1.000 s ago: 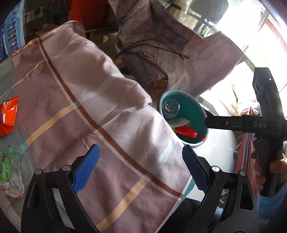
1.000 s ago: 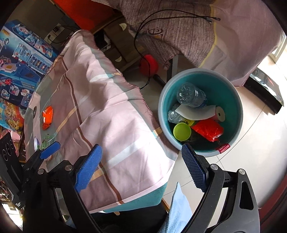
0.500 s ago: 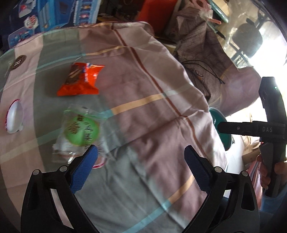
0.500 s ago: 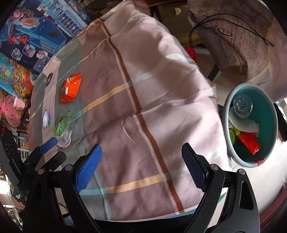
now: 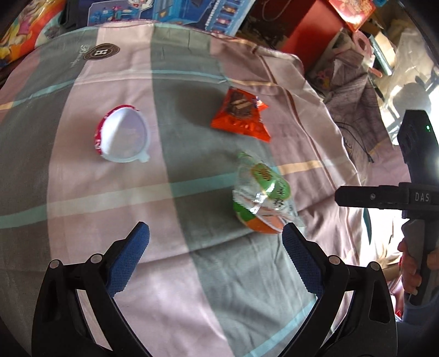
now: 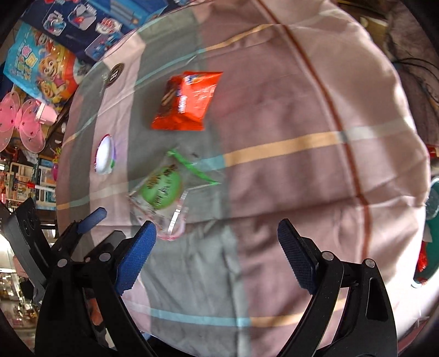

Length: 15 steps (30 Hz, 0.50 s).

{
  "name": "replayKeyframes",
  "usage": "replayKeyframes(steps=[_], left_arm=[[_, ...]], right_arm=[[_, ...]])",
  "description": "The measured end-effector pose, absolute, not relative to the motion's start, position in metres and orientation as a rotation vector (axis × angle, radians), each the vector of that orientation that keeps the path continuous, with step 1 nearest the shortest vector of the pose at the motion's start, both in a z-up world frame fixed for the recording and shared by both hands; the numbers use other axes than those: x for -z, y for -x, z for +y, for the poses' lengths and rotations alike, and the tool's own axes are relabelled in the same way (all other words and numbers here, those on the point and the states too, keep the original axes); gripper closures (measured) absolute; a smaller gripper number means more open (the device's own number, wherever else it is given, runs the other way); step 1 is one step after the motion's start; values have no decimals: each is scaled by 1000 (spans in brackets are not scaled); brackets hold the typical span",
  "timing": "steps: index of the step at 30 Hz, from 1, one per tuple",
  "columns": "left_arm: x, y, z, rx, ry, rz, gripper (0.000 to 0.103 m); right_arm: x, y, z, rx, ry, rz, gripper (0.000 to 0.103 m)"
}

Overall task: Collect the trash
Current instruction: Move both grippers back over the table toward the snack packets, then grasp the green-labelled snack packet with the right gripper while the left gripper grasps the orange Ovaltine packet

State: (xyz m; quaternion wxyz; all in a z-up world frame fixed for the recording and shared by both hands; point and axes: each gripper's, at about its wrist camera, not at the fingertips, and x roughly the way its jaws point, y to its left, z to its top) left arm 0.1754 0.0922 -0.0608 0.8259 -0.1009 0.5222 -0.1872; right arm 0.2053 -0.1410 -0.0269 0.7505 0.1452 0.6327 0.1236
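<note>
Three pieces of trash lie on the checked cloth: an orange snack packet (image 5: 241,115) (image 6: 189,101), a clear wrapper with a green and orange label (image 5: 262,196) (image 6: 164,192), and a white cup with a red rim (image 5: 123,134) (image 6: 104,158) on its side. My left gripper (image 5: 215,247) is open and empty, hovering just before the clear wrapper. My right gripper (image 6: 216,241) is open and empty, above the cloth to the right of the wrapper. The teal trash bin (image 6: 430,233) shows at the right edge of the right wrist view.
The checked cloth (image 5: 192,288) covers a round table. Toy boxes (image 5: 192,13) and a red box (image 5: 310,30) stand behind it. A grey cloth with a black cord (image 5: 356,90) lies at the far right. The right gripper's body (image 5: 417,192) hangs over the table's right edge.
Both grippers swung away from the bin toward the trash on the table. The wrapper, packet and cup came into closer view. Both jaws stayed open.
</note>
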Motion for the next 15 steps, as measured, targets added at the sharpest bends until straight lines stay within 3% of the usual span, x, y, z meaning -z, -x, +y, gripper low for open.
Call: replayKeyframes(steps=[9, 15], left_arm=[[75, -186, 112, 384, 224, 1132, 6], [82, -188, 114, 389, 226, 1144, 6]], right_arm=[[48, -235, -85, -289, -303, 1430, 18], [62, -245, -71, -291, -290, 1458, 28]])
